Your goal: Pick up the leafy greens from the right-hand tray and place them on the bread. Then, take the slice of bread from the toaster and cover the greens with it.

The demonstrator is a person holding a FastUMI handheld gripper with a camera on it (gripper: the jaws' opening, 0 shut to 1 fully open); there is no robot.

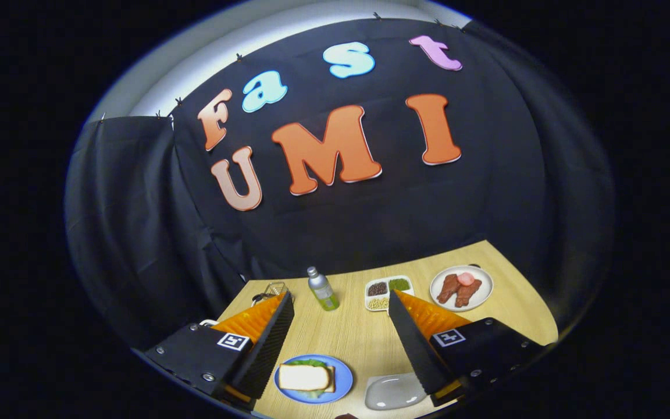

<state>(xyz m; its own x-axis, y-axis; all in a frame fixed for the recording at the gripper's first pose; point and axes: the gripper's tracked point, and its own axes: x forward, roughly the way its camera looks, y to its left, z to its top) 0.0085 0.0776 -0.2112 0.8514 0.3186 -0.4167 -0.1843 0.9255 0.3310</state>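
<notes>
The bread slice [304,377] already lies on the leafy greens [310,363], which peek out round its edges, all on the blue plate [342,381] between the jaws and low, nearer the left one. The jaws [341,302] stand wide apart and hold nothing. The task looks as good as finished. The risk now is a careless pull-back: the left jaw sits just beside the plate and could nudge it or knock the top slice askew. An empty grey tray [390,391] lies by the right jaw on the bench [358,331].
</notes>
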